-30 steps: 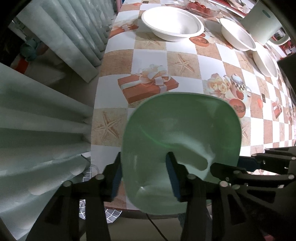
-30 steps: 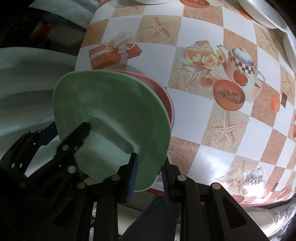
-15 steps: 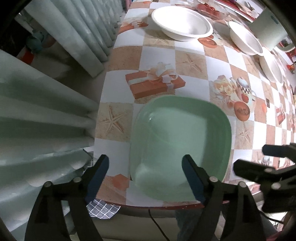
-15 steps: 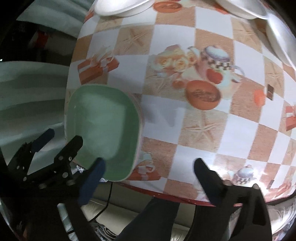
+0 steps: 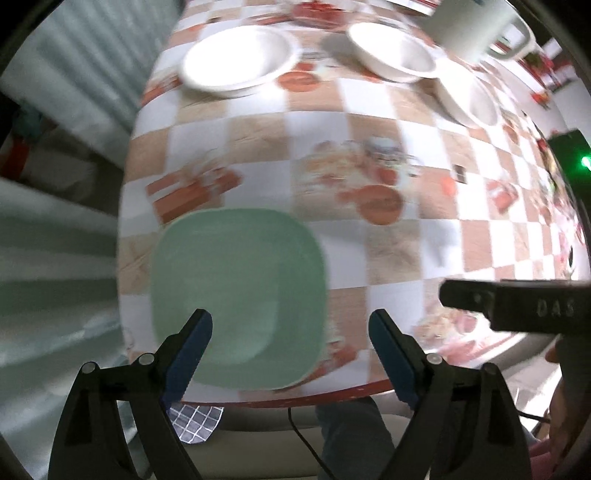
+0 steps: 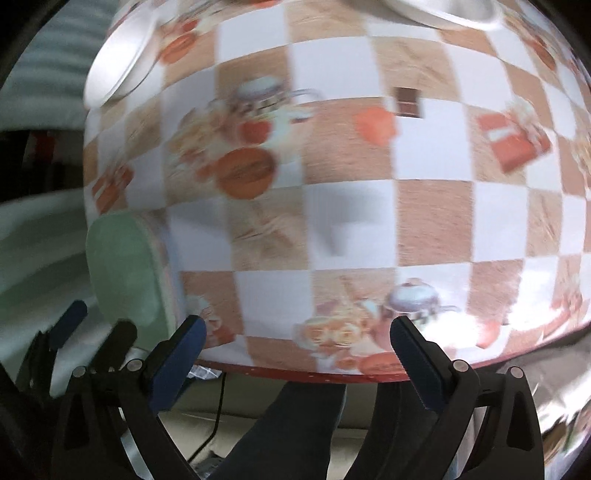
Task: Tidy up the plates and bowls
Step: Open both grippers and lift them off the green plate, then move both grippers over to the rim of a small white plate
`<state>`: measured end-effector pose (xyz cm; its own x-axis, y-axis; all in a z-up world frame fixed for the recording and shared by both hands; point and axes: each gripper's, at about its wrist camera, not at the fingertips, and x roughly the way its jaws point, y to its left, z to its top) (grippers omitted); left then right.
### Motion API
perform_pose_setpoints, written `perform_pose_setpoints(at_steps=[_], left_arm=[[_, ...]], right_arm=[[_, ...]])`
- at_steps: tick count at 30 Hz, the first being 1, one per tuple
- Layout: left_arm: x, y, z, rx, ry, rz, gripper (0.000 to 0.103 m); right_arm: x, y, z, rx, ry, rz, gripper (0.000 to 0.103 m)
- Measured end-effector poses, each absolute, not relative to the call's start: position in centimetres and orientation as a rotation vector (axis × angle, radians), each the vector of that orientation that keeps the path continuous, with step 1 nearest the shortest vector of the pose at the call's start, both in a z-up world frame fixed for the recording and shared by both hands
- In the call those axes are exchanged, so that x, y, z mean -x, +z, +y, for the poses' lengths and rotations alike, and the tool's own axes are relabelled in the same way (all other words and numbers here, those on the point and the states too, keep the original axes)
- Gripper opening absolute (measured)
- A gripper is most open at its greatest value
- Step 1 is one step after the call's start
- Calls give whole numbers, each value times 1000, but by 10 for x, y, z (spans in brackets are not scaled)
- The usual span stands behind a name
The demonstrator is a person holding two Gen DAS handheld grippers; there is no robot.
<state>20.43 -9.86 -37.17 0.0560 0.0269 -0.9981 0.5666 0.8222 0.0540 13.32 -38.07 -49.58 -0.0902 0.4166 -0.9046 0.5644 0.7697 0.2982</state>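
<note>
A green square plate (image 5: 238,299) lies flat near the front left corner of the table (image 5: 332,110). It also shows at the left in the right wrist view (image 6: 122,266), with a pink rim just showing beneath it. My left gripper (image 5: 291,332) is open and empty, above the plate's near right edge. My right gripper (image 6: 295,332) is open and empty over the table's front edge, to the right of the plate. Three white bowls stand at the far side: one at the left (image 5: 238,61), one in the middle (image 5: 393,51), one at the right (image 5: 469,99).
A large white pot (image 5: 476,26) stands at the far right behind the bowls. The table's front edge (image 6: 314,376) is just under both grippers, with a person's legs below it. Pale curtains (image 5: 55,258) hang at the left.
Both grippers were shut on the green plate, then opened and let it go onto the pink plate. Since then both have pulled back and swung right; the views are blurred.
</note>
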Motion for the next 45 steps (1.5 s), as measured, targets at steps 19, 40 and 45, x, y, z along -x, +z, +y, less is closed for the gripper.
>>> perform_pose_setpoints(at_steps=[19, 40, 45], left_arm=[[-211, -398, -211, -483, -489, 1550, 89], [-283, -446, -330, -226, -251, 1532, 89], [-293, -464, -340, -200, -218, 1541, 89]], right_arm=[[-100, -512, -477, -904, -334, 1675, 100], [-226, -520, -603, -657, -349, 1537, 100], [-262, -532, -606, -598, -312, 1533, 100]])
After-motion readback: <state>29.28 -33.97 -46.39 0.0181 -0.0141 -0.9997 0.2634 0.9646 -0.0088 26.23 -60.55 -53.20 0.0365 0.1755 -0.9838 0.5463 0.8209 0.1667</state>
